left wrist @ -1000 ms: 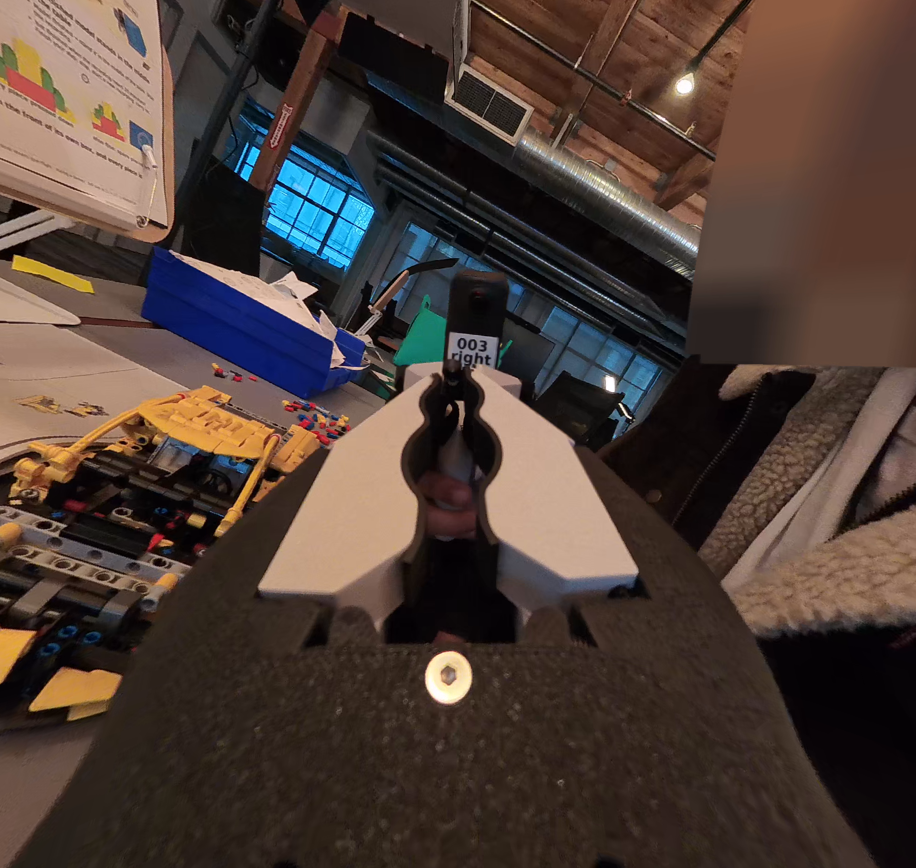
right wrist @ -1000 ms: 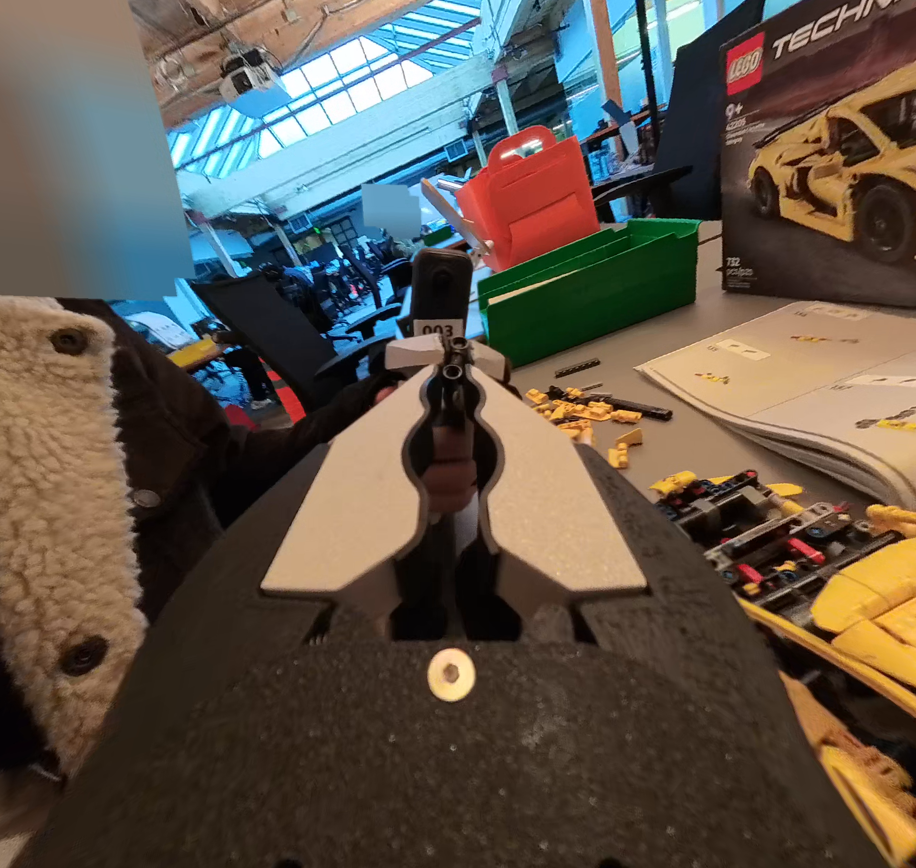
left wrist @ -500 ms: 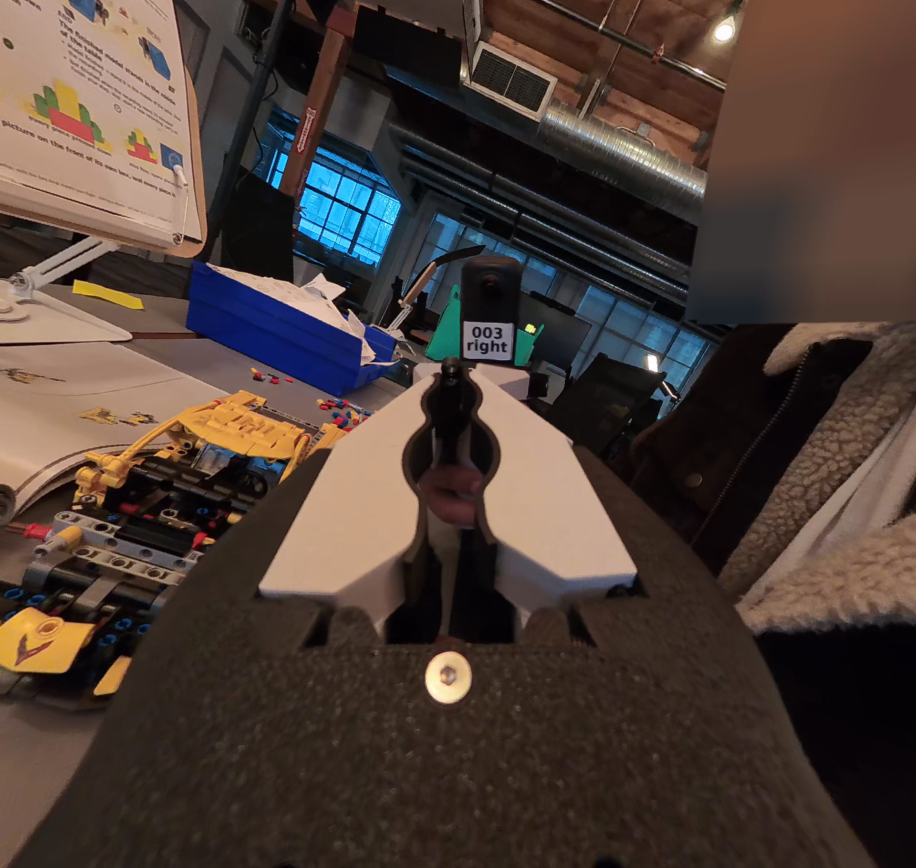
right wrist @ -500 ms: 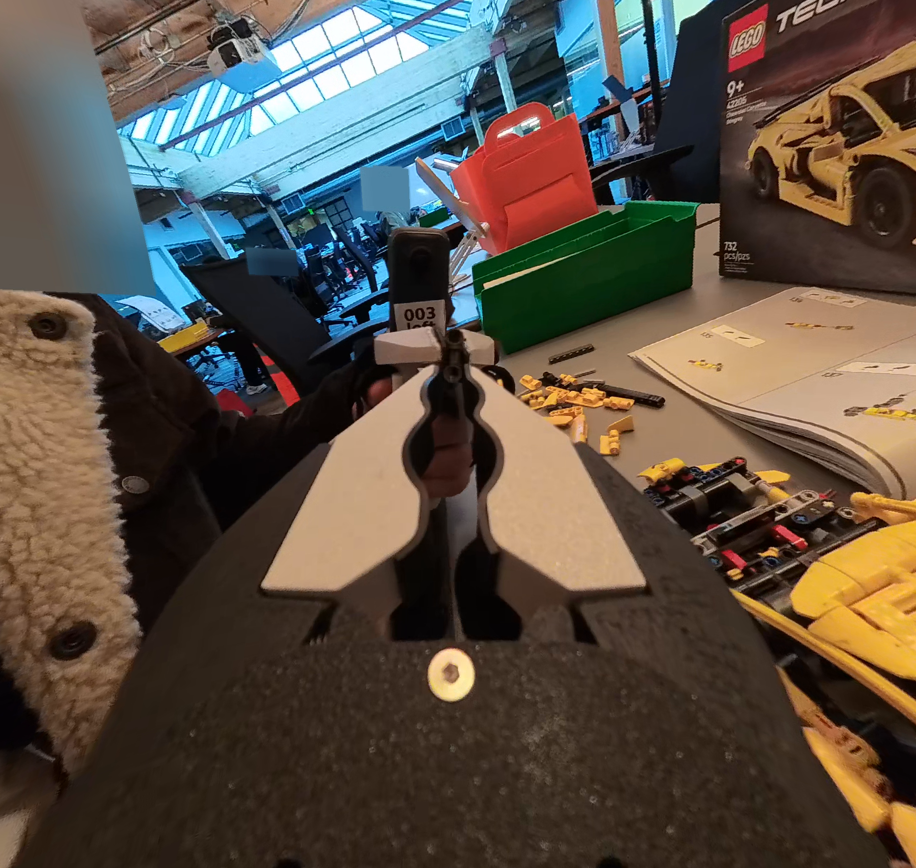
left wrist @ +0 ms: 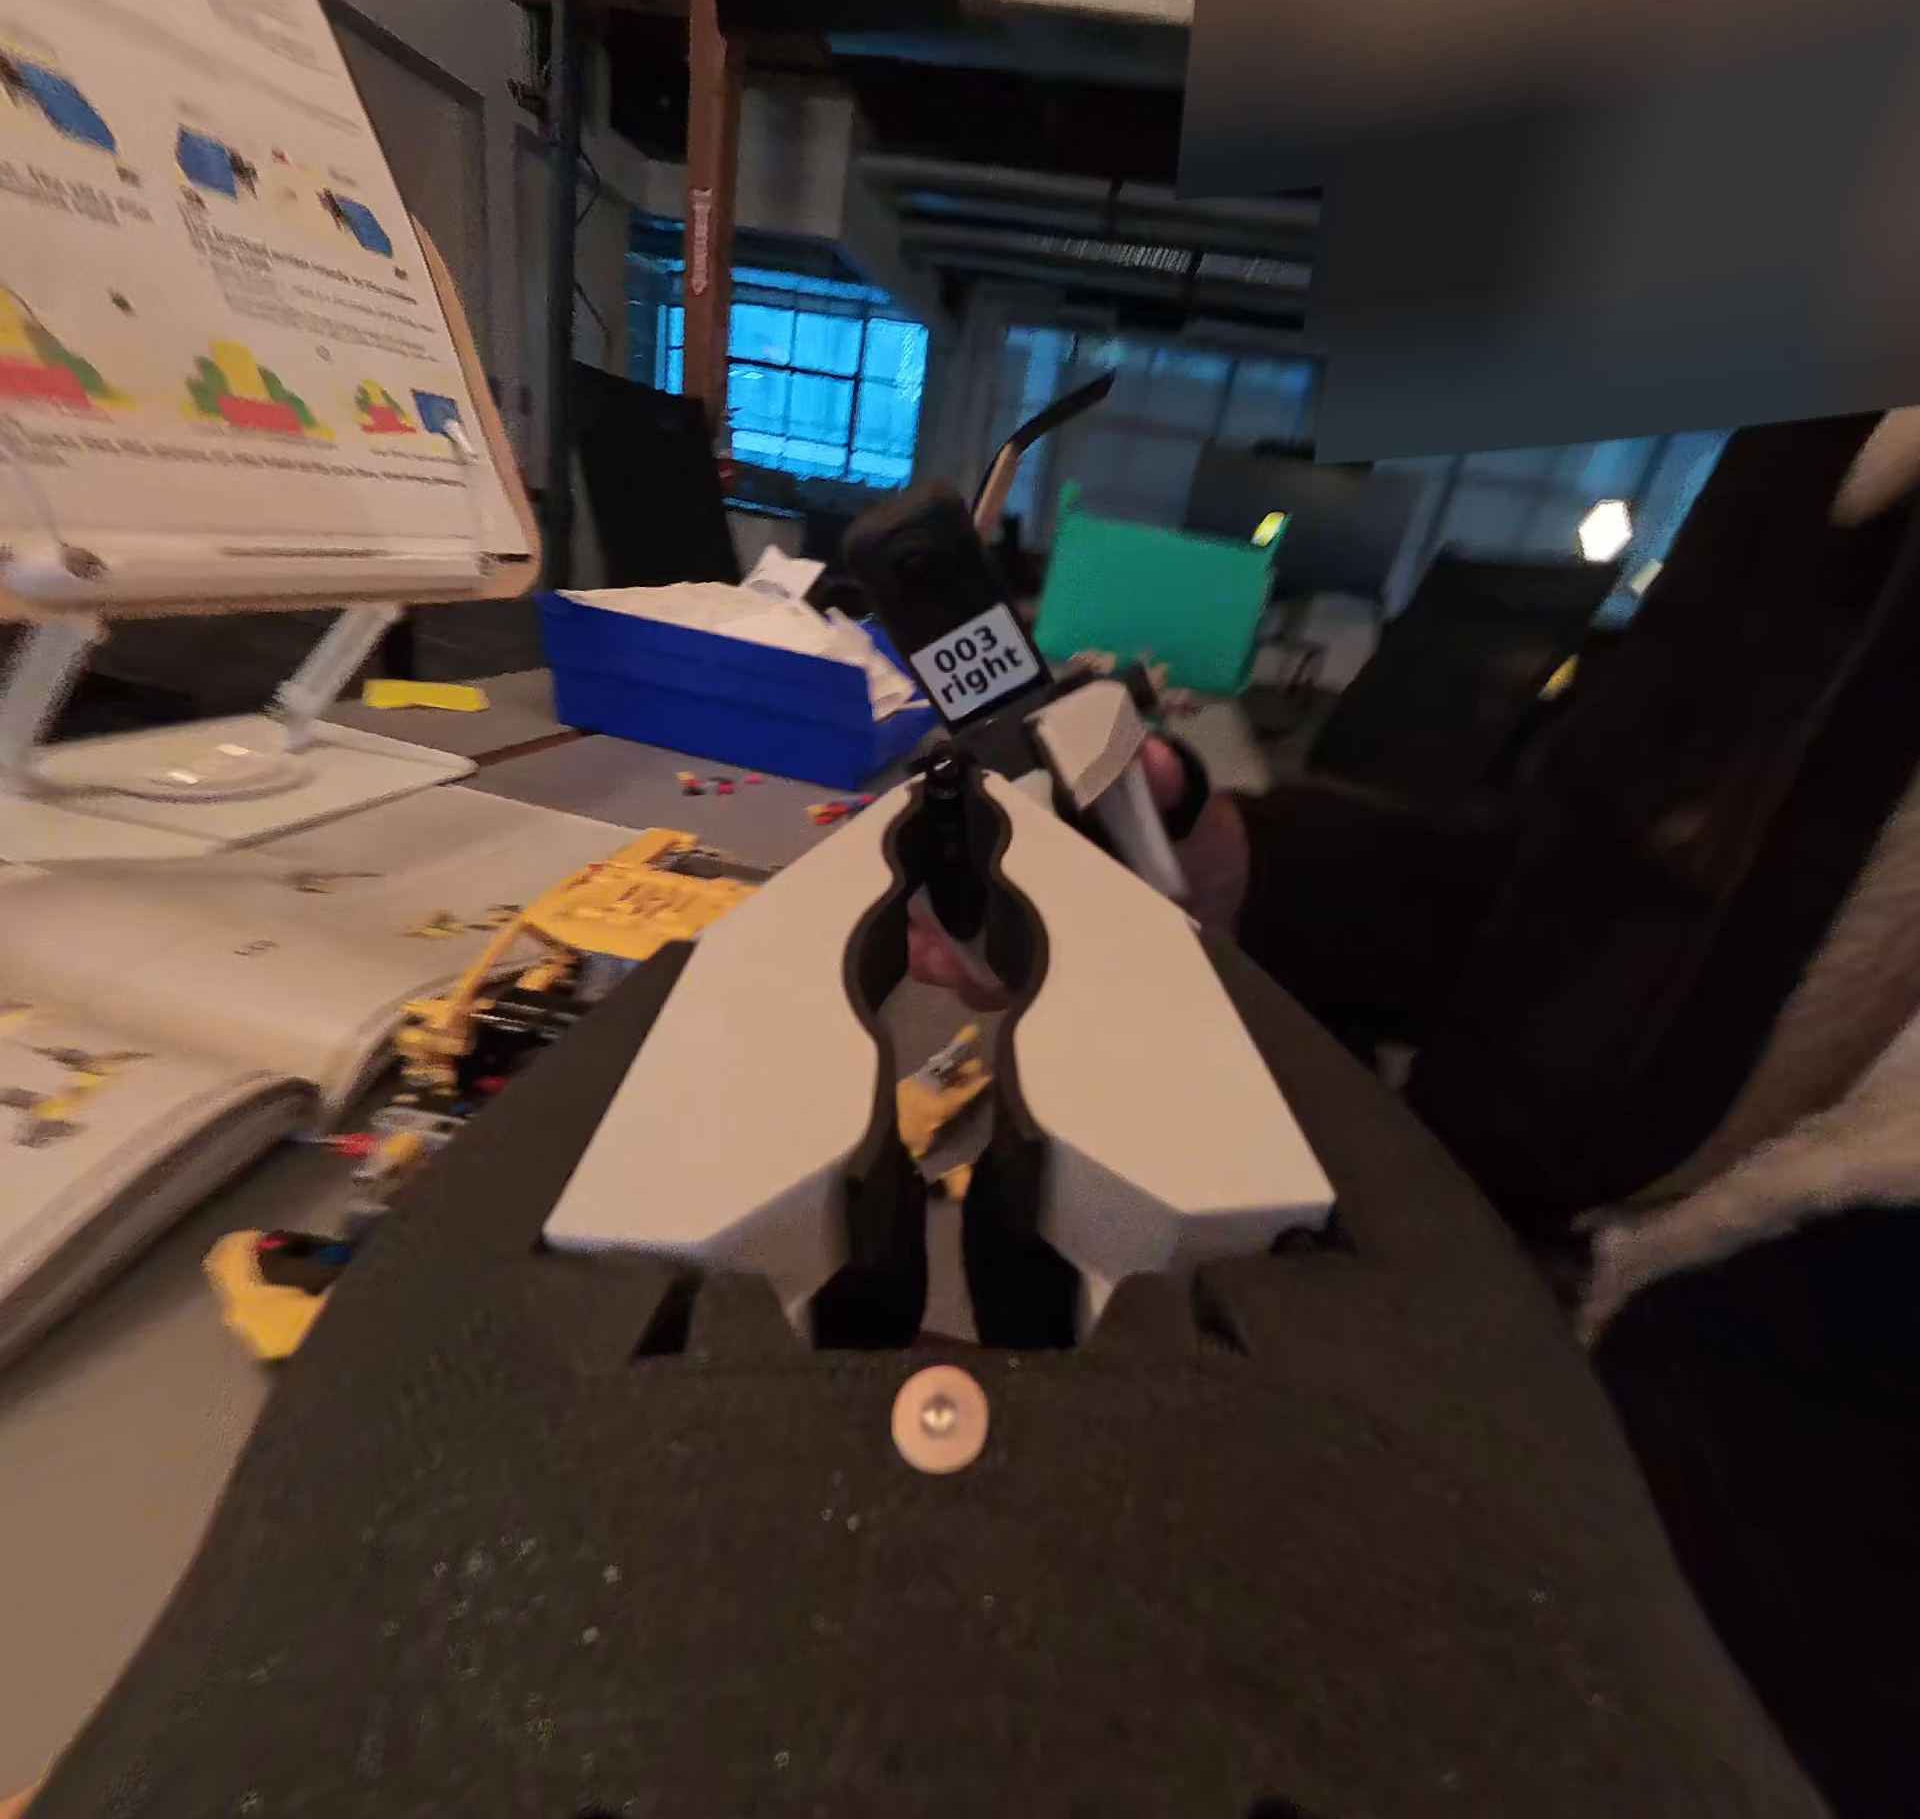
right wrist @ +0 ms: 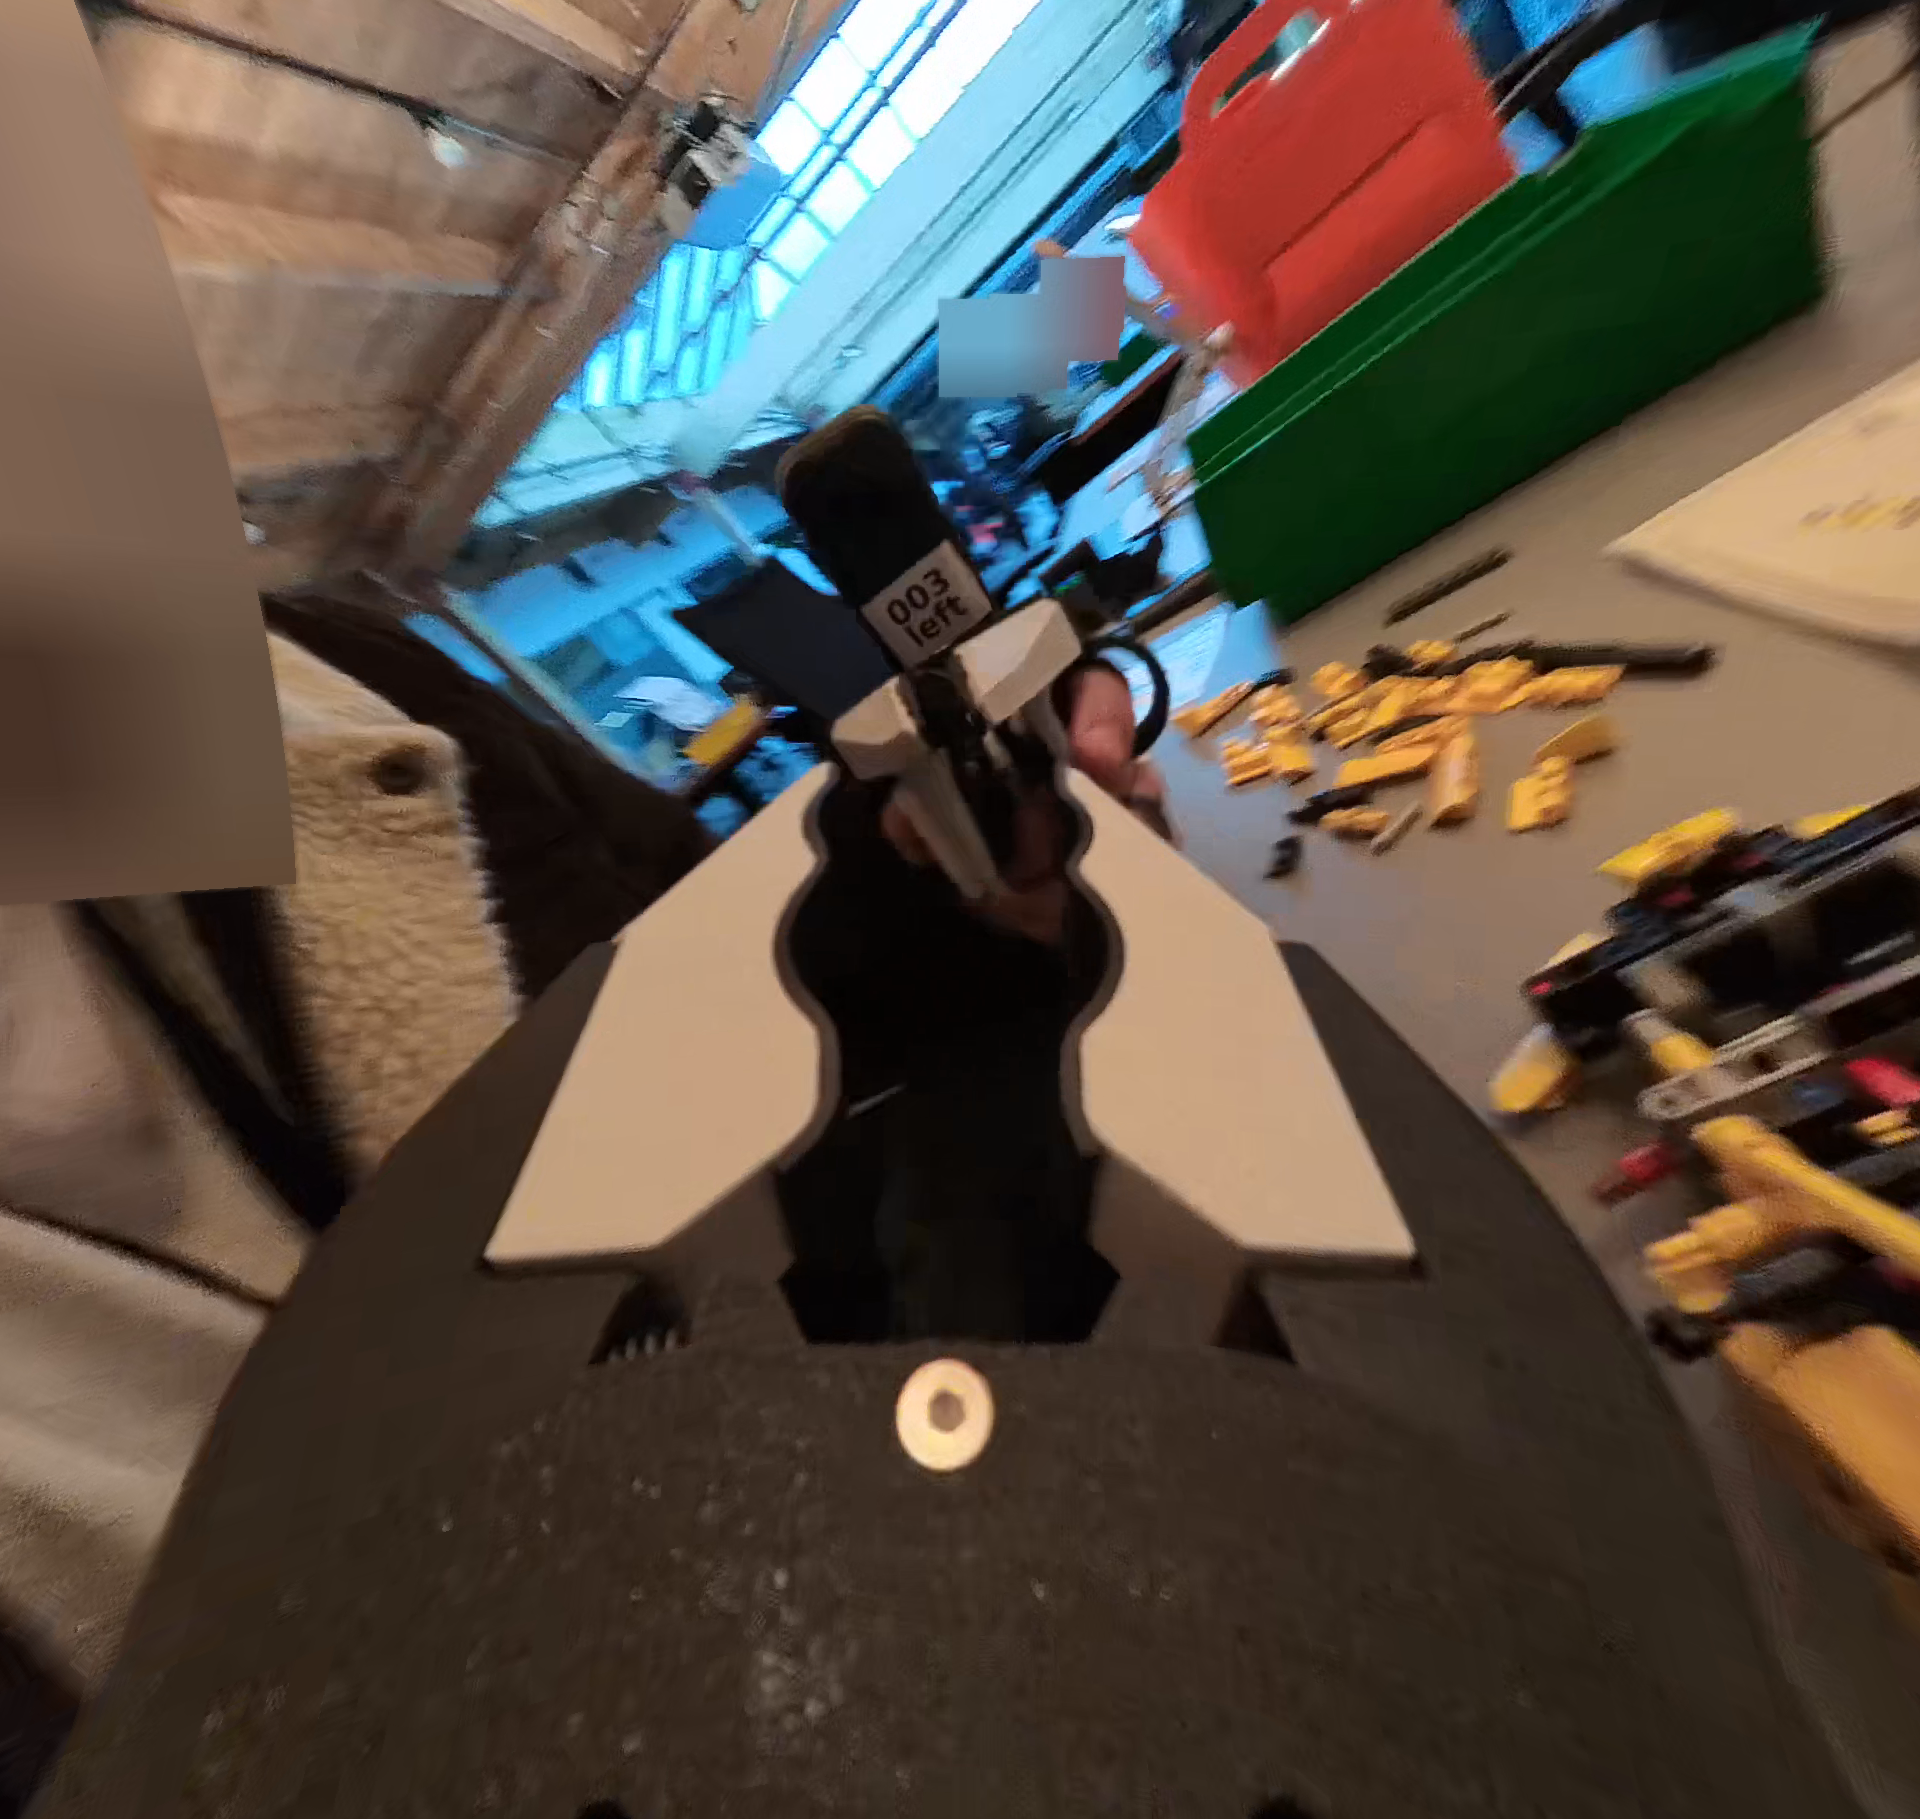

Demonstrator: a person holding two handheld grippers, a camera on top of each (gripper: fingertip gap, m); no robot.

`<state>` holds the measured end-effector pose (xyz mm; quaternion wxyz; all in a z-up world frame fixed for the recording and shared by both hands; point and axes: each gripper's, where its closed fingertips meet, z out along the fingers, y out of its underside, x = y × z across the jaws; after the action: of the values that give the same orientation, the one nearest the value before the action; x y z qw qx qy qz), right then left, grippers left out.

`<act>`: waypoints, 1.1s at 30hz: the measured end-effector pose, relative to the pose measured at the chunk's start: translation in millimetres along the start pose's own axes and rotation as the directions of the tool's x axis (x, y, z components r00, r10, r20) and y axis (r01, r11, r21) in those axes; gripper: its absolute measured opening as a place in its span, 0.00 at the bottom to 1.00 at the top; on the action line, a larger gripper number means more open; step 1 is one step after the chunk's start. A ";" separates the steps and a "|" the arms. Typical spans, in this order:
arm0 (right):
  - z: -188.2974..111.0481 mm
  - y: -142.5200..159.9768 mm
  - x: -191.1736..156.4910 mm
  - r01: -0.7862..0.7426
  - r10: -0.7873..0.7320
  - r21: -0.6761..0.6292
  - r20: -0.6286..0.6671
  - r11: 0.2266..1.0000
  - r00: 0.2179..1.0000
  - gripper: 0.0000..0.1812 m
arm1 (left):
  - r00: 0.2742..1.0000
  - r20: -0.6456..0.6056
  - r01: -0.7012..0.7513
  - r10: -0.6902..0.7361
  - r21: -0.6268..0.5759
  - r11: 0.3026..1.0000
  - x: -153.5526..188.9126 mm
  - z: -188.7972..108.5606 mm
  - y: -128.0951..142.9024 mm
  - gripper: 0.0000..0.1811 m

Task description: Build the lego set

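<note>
Though the pictures are blurry, the half-built yellow and black lego car [left wrist: 623,912] sits on the grey table [left wrist: 644,782], just beside the open booklet [left wrist: 208,959]. Its long side runs from near to far. The left tongs [left wrist: 943,787] pinch tight on a small black piece [left wrist: 943,770] that points straight out from the tips. The right tongs [right wrist: 951,793] gape wide and hold nothing. Each carries a white label [left wrist: 975,666] with writing. Loose yellow pieces [right wrist: 1392,730] lie near a green bin [right wrist: 1507,398].

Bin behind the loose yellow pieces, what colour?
Green bin, clearest in the right wrist view.
</note>
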<state>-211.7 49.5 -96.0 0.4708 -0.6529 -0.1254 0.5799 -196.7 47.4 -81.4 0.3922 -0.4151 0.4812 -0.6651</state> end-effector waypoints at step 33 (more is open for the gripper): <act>-16.2 14.6 3.3 -0.292 0.309 -0.130 0.134 0.947 0.942 0.12 | 0.725 0.067 -0.657 0.686 -0.232 0.717 9.7 11.3 31.4 0.04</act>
<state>-202.1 36.5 -111.2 0.3297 -0.6426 -0.0910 0.6856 -185.7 27.7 -107.9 0.5996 -0.2955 0.6305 -0.3944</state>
